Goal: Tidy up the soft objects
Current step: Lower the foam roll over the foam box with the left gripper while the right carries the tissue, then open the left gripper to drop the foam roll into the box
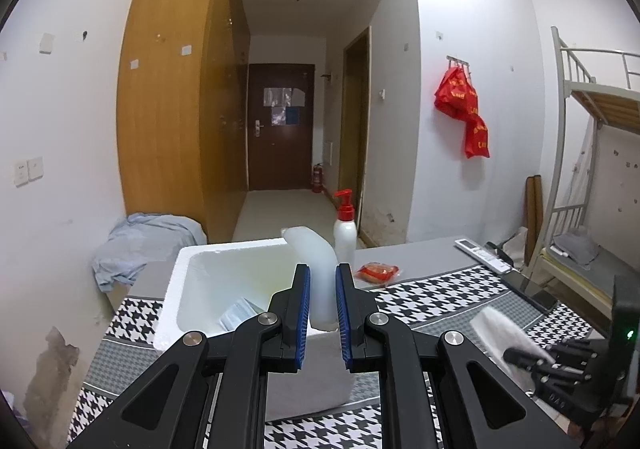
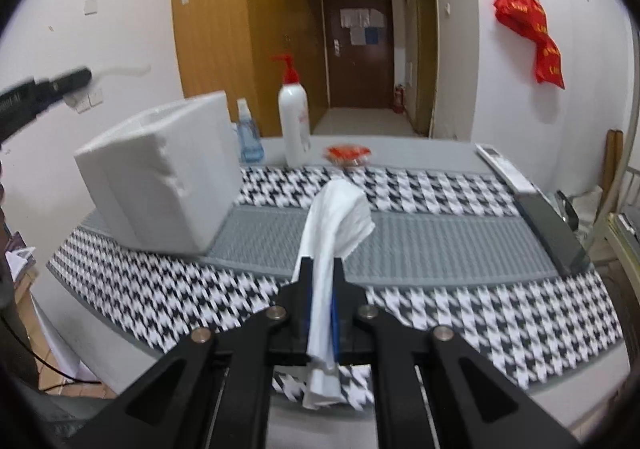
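Note:
My left gripper [image 1: 322, 281] is shut on a soft translucent white strip [image 1: 316, 265] and holds it over the near right rim of the white foam box [image 1: 176, 289]. A folded pale cloth [image 1: 240, 315] lies inside the box. My right gripper [image 2: 321, 273] is shut on a white tissue [image 2: 338, 217] and holds it above the houndstooth table, right of the foam box [image 2: 160, 177]. The right gripper with its tissue [image 1: 508, 333] also shows at the lower right of the left wrist view. The left gripper's tip shows at the far left of the right wrist view.
A white pump bottle [image 2: 294, 125], a blue spray bottle [image 2: 248, 137] and a red packet [image 2: 348, 155] stand behind the box. A remote [image 2: 504, 165] and a dark phone [image 2: 552, 229] lie at the right table edge. Blue cloth [image 1: 136, 245] lies left of the table.

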The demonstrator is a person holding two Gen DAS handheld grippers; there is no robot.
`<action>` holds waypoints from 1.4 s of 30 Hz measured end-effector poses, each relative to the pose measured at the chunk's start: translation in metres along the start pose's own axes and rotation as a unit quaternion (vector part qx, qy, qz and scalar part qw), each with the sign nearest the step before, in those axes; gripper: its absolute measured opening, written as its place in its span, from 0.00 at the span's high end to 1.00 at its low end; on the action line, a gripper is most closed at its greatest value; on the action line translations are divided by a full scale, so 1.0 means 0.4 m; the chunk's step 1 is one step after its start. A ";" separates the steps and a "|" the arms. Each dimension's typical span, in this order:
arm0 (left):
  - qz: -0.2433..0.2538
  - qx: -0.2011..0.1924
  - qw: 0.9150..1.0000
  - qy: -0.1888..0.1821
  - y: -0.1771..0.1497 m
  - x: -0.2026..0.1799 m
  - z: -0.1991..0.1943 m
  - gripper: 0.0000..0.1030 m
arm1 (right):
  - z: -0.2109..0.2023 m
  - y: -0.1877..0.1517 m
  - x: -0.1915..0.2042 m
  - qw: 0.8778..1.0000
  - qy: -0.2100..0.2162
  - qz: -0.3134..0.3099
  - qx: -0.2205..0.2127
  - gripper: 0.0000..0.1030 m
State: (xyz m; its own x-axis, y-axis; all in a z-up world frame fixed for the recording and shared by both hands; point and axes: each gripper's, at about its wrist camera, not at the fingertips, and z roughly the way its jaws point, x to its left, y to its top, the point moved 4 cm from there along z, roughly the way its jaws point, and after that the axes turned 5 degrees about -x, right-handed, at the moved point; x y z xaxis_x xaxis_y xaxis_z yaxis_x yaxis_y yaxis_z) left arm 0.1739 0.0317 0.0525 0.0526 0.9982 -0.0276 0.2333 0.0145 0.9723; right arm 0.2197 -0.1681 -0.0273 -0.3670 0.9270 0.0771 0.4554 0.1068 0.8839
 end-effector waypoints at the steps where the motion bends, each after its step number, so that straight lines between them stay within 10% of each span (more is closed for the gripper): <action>1: -0.001 0.000 1.000 0.002 0.001 0.005 0.003 0.86 | 0.001 0.013 0.006 1.000 0.003 -0.003 -0.005 0.91; 42: -0.018 0.025 0.998 0.053 -0.001 0.145 0.109 0.86 | 0.110 0.256 0.215 0.991 0.114 -0.024 -0.064 0.91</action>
State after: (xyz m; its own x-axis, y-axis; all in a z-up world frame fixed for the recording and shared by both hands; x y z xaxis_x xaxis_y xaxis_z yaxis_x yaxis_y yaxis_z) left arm 0.2192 0.0872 0.0403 -0.0584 0.9977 -0.0344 0.2819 0.0495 0.9582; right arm 0.2703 -0.0615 0.0495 -0.5661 0.8152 0.1224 0.3309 0.0887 0.9395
